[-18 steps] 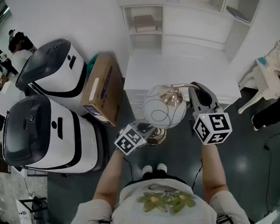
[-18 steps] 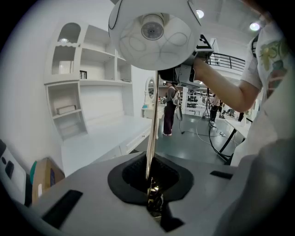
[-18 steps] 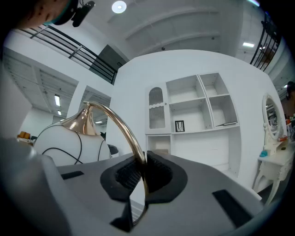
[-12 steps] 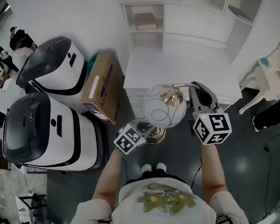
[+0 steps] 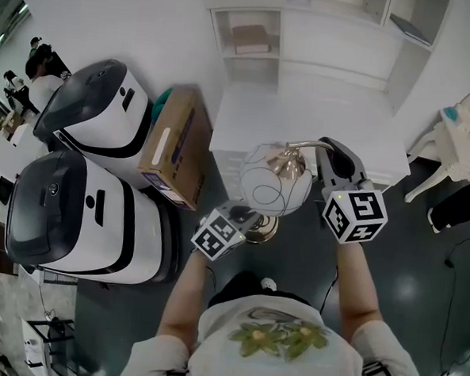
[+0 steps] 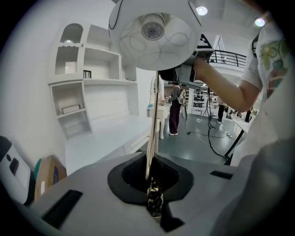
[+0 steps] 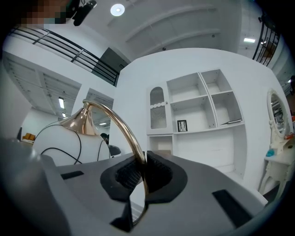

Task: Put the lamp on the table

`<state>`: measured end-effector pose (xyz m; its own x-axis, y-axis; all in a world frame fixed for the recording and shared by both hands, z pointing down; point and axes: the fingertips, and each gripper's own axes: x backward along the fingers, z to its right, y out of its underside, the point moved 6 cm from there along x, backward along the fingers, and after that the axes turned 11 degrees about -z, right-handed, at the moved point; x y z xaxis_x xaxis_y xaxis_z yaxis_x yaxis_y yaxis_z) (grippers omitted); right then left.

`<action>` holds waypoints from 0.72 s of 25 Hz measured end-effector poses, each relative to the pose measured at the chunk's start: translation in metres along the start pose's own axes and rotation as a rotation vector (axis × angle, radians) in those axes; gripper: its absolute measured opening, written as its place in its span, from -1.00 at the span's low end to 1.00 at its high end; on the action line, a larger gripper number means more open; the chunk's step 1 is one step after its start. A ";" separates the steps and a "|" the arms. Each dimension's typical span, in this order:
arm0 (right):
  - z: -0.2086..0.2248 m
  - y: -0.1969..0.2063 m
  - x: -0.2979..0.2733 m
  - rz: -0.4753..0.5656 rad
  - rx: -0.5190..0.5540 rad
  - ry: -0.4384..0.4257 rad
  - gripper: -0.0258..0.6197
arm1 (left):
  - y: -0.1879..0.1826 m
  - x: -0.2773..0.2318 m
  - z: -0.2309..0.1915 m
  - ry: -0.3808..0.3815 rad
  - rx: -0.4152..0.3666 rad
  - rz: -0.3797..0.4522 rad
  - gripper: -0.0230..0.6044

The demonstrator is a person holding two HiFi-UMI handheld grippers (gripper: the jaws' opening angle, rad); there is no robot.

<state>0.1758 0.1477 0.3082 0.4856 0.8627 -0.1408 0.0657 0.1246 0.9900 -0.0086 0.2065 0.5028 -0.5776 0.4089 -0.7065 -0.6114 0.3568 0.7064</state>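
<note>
Carry step. Lamp [image 5: 271,185] held short of the tabletop [image 5: 303,120]: left gripper [image 5: 249,221] jaws clamp its stem, right gripper [image 5: 326,153] jaws its curved neck. Next, I judge: set base down there.

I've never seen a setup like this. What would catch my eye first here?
The lamp, a clear glass globe on a gold stem, is held up in the middle of the head view. The left claw is shut on its straight stem low down, and the right claw is shut on its curved neck, with the white table just beyond. To the left stand two big white-and-black machines.
</note>
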 end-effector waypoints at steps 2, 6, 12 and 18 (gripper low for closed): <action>0.002 0.000 -0.004 -0.004 0.001 -0.006 -0.80 | 0.000 -0.001 -0.002 -0.006 0.010 -0.003 -0.81; 0.005 0.001 -0.016 -0.013 0.002 -0.010 -0.80 | 0.000 -0.007 -0.010 -0.006 0.023 -0.001 -0.81; 0.015 0.002 -0.047 -0.019 0.002 -0.006 -0.80 | -0.005 -0.019 -0.040 0.004 0.023 0.009 -0.81; 0.024 -0.004 -0.096 -0.027 0.001 0.025 -0.80 | -0.011 -0.034 -0.092 0.035 0.013 -0.003 -0.81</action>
<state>0.1500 0.0522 0.3183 0.4614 0.8713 -0.1671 0.0787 0.1474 0.9859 -0.0322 0.1113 0.5155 -0.5946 0.3781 -0.7096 -0.6061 0.3690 0.7046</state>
